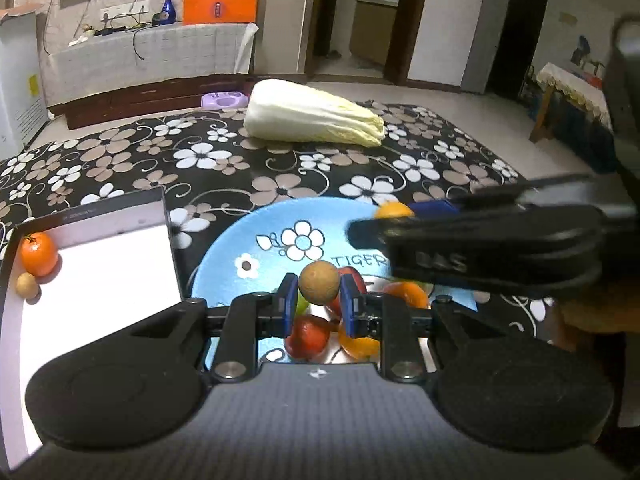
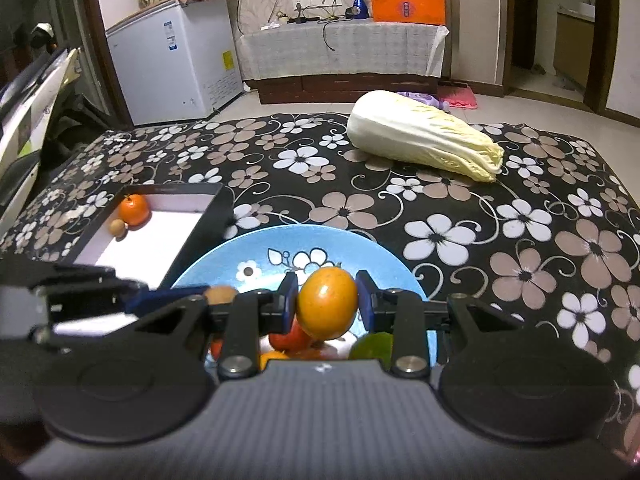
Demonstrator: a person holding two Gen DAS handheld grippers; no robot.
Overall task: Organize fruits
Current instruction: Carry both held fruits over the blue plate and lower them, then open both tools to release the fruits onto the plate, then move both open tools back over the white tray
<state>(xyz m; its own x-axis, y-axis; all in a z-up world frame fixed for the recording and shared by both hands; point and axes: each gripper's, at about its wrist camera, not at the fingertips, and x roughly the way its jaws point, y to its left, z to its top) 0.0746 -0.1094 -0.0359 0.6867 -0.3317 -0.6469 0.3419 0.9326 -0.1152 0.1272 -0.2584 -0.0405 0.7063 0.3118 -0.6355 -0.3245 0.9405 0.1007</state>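
The box [image 1: 100,264] lies left of both loaded claws, nearer the left claw [image 1: 319,294] gripping a small brown fruit [image 1: 319,288], while an orange fruit [image 2: 327,304] is clamped in the right claw [image 2: 327,300].

tablecloth [image 2: 500,216]: black with white and brown flowers
plate [image 1: 240,240]: light blue with white flowers
box [image 2: 168,236]: black outside, white inside
cabbage [image 2: 424,140]: white and pale yellow
small round fruit [image 1: 319,287]: brown
big round fruit [image 2: 327,303]: orange-yellow
gripper pads [image 1: 289,300]: blue
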